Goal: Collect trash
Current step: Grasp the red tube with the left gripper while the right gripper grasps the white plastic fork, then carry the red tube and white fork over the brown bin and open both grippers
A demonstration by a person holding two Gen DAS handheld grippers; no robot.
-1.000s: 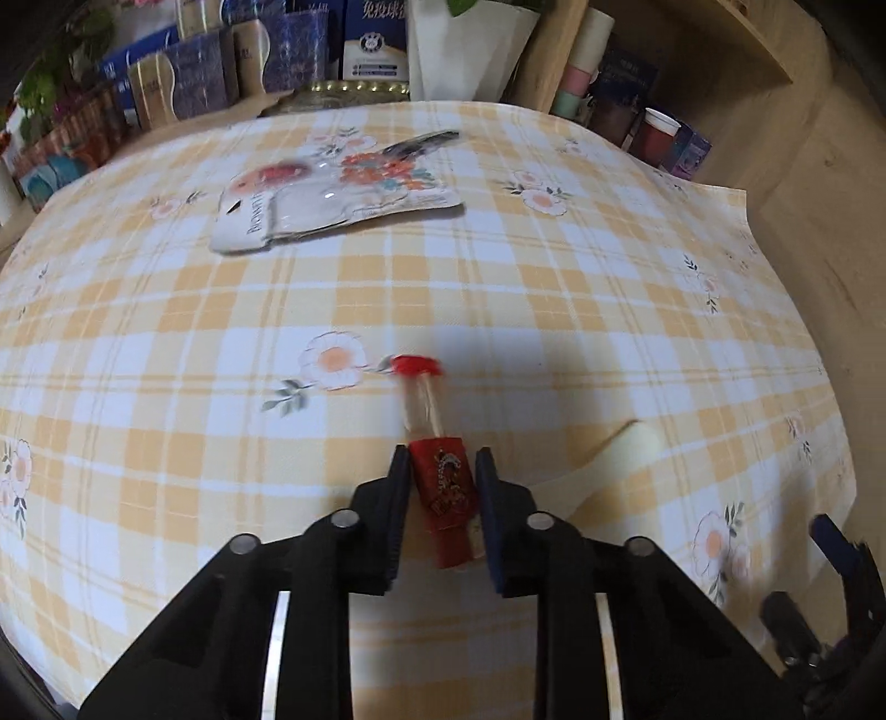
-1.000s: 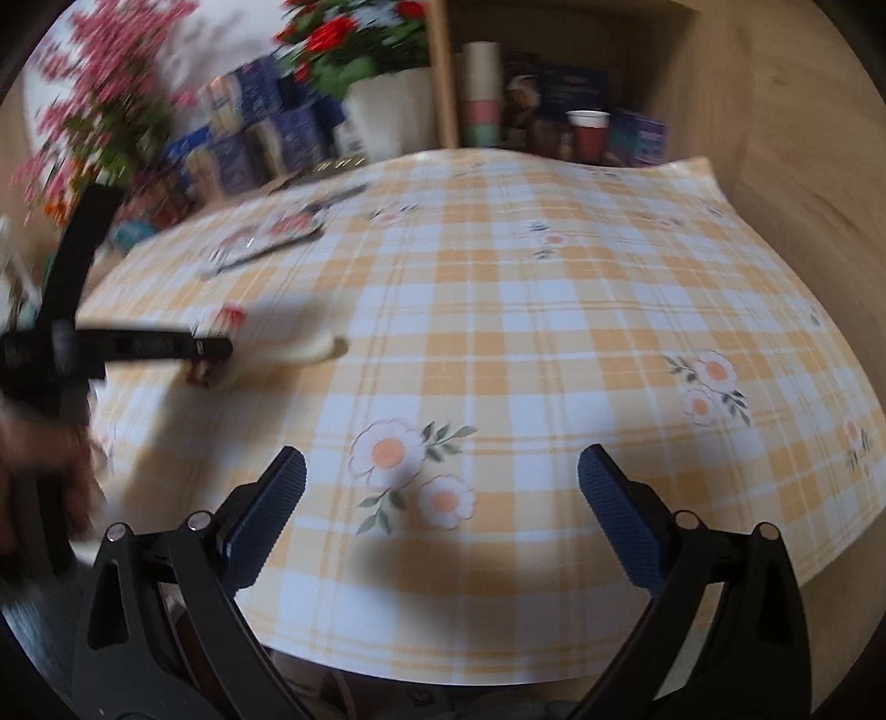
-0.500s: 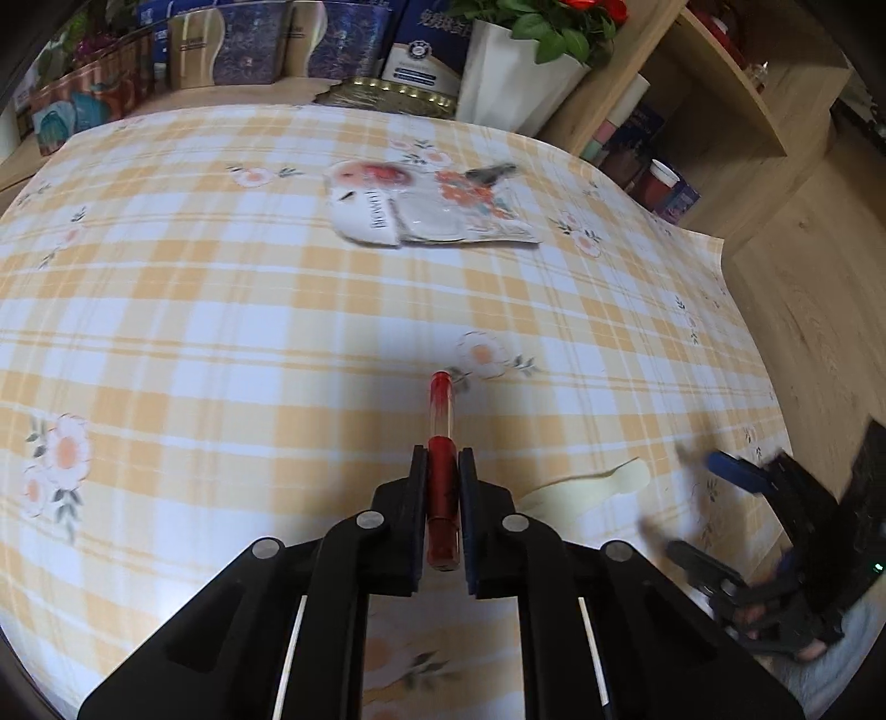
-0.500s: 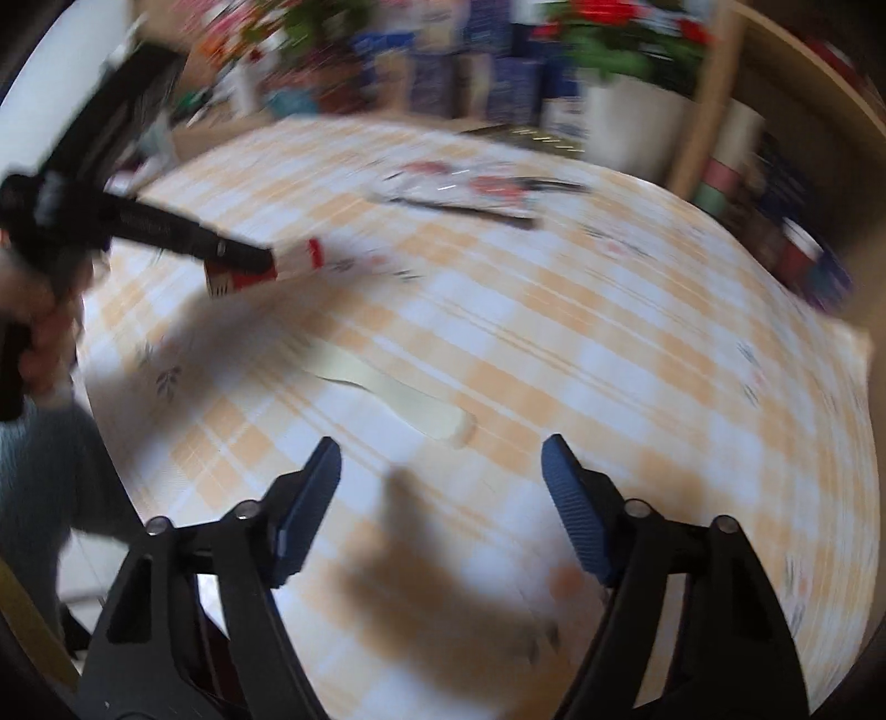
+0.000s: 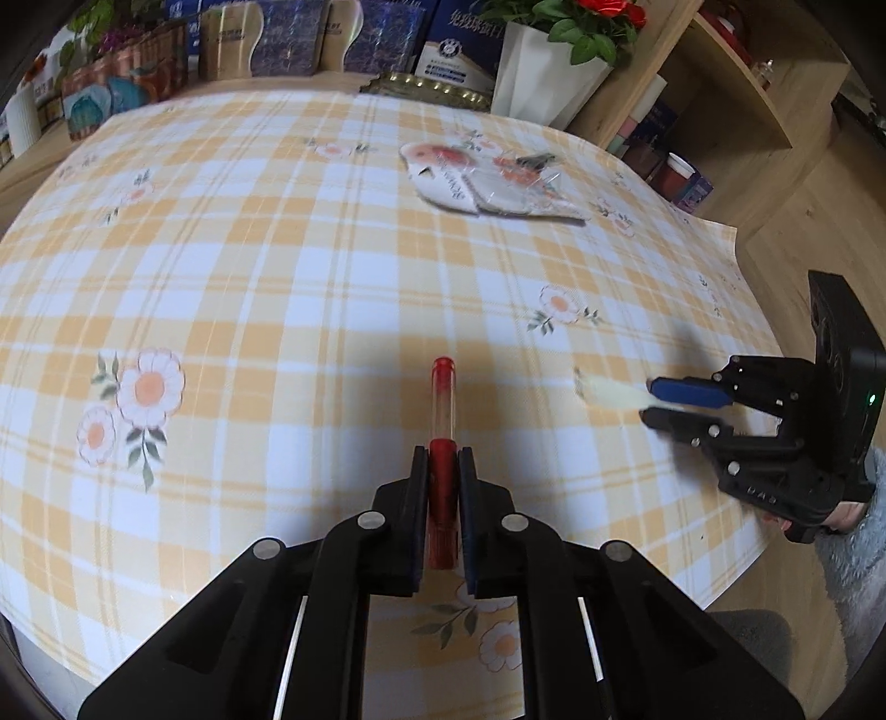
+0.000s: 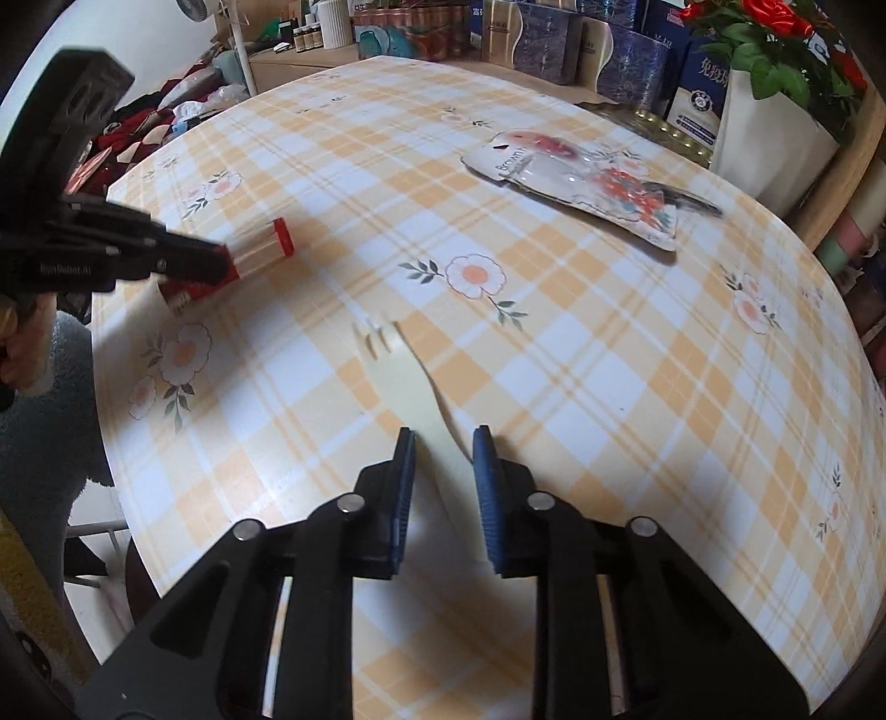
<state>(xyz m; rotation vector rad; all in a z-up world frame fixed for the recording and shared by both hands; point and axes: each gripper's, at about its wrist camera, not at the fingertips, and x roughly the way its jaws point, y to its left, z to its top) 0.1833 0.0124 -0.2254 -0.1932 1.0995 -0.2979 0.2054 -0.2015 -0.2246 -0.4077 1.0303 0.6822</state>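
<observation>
**Tube held on the left, right jaws closing around the fork**

Nearest in the left wrist view, the left gripper [image 5: 443,487] has its jaws clamped on the red lower end of a slim tube [image 5: 442,421]; the tube's clear middle and red cap stick out ahead, above the checked yellow-and-white cloth of the surface [image 5: 277,288].

Nearest in the right wrist view, the right gripper [image 6: 443,471] has its blue-padded jaws closing, with the handle of a pale disposable fork [image 6: 410,387] between them. A gap shows on each side of the handle. The fork's tines point away across the surface.

Farther off, a flat printed plastic package [image 6: 581,183] lies on the cloth. Behind the far edge stand boxes [image 5: 310,39] and a white pot of red flowers [image 5: 548,72], beside wooden shelves [image 5: 736,99].
</observation>
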